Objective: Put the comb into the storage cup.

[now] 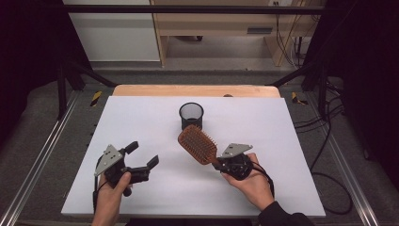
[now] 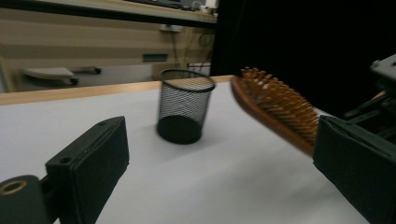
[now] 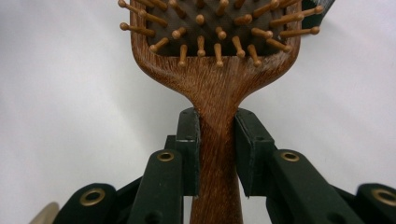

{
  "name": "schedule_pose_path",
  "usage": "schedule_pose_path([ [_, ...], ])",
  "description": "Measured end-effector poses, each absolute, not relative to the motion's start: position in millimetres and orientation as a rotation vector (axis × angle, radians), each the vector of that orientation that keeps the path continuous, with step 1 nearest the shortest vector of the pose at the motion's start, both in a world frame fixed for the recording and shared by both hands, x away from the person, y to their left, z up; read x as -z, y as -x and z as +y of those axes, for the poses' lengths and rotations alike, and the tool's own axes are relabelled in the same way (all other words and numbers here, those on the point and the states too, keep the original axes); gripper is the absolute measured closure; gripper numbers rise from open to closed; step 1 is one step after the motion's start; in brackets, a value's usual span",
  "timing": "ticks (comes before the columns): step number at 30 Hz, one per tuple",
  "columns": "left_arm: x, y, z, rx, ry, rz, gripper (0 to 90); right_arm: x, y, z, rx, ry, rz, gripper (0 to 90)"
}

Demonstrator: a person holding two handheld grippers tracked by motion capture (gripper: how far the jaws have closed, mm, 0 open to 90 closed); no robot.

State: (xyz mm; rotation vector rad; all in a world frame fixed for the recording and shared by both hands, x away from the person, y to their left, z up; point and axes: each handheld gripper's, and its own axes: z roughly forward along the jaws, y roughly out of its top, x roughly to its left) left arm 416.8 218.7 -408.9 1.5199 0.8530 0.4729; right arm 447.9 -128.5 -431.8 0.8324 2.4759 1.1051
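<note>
A wooden paddle hairbrush [image 1: 197,144] with wooden bristles is held above the white table, its head pointing toward the back left. My right gripper [image 1: 219,163] is shut on the brush's handle [image 3: 217,140], with both black jaws pressed against the wood. A black mesh cup [image 1: 191,115] stands upright behind the brush, empty as far as I can see. My left gripper [image 1: 141,154] hovers at the front left with its jaws wide apart and nothing between them. In the left gripper view the mesh cup [image 2: 184,106] is ahead and the hairbrush [image 2: 278,107] is at the right.
The white table top [image 1: 141,117] is edged by a wooden strip at the back. Metal rails run along both sides. Cables lie on the floor at the right.
</note>
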Motion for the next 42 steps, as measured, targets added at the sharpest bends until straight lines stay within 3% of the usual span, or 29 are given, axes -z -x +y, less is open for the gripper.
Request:
schedule_pose_path([
  [13,379,-444,162,-0.271,-1.486,0.793,4.2,415,-446,-117,-1.324,-0.753,2.294,73.1],
  [28,361,-461,143,-0.264,-1.477,0.848,6.5,410,-451,-107,-1.42,-0.7,2.237,73.0],
  [42,362,-471,151,-0.201,-1.349,0.924,22.3,411,-448,-102,-1.435,-0.691,2.225,73.0],
])
